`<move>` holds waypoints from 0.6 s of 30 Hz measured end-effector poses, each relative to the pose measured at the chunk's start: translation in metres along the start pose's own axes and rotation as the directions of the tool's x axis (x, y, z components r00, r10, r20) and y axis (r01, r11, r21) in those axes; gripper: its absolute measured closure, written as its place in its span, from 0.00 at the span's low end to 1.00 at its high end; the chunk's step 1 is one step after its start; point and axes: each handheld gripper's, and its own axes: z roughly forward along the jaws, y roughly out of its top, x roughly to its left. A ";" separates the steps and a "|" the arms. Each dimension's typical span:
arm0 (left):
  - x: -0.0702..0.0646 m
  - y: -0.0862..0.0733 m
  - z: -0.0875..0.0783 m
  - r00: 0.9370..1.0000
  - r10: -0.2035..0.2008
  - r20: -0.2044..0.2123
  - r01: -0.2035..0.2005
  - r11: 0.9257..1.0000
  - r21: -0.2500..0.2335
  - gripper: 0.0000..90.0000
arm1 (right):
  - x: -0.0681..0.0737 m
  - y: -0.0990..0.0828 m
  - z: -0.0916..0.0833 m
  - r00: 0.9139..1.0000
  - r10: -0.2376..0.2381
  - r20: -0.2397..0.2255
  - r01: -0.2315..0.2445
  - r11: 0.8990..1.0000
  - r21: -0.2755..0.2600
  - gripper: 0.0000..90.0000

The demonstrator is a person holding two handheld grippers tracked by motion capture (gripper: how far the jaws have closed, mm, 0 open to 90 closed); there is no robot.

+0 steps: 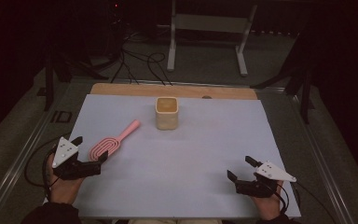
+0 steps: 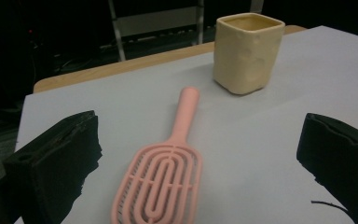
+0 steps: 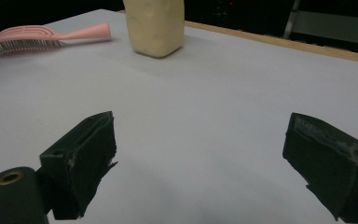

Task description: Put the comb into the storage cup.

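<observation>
A pink hairbrush (image 1: 113,141) lies flat on the white table sheet (image 1: 191,149), bristles down, handle pointing toward a cream square cup (image 1: 167,113) that stands upright near the back middle. My left gripper (image 1: 90,148) is open at the brush head's near end, and the head (image 2: 161,184) lies between its jaws in the left gripper view. The cup (image 2: 247,52) stands beyond the handle there. My right gripper (image 1: 241,168) is open near the front right, nothing between its jaws. In the right gripper view the brush (image 3: 42,37) and cup (image 3: 154,25) sit far off.
A wooden table edge (image 1: 177,90) runs along the back of the sheet. Behind it on the dark floor are cables (image 1: 140,60) and a white metal stand (image 1: 207,28). Metal rails (image 1: 23,154) border the table on both sides.
</observation>
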 end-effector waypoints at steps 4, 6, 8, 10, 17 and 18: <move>0.005 0.005 0.003 1.000 0.000 -0.010 0.000 1.000 0.009 0.00 | -0.001 0.000 0.001 1.000 0.005 0.005 -0.005 1.000 0.003 0.10; 0.007 0.006 0.004 1.000 0.001 -0.013 0.000 1.000 0.013 0.00 | -0.002 0.000 0.002 1.000 0.003 0.003 -0.003 1.000 0.003 0.10; 0.009 0.008 0.006 1.000 -0.004 -0.007 0.004 1.000 0.019 0.00 | -0.002 -0.001 0.002 1.000 0.004 0.006 -0.004 1.000 0.005 0.10; 0.011 0.010 0.008 1.000 -0.002 -0.010 0.003 1.000 0.025 0.00 | -0.003 -0.001 0.003 1.000 0.005 0.008 -0.005 1.000 0.003 0.10; 0.017 0.013 0.016 1.000 -0.010 -0.016 0.011 0.999 0.033 0.00 | -0.003 -0.001 0.004 1.000 0.007 0.003 -0.007 1.000 -0.002 0.10; 0.017 0.014 0.020 1.000 -0.009 -0.016 0.009 0.999 0.036 0.00 | -0.002 -0.001 0.004 1.000 0.007 0.003 -0.007 1.000 0.001 0.10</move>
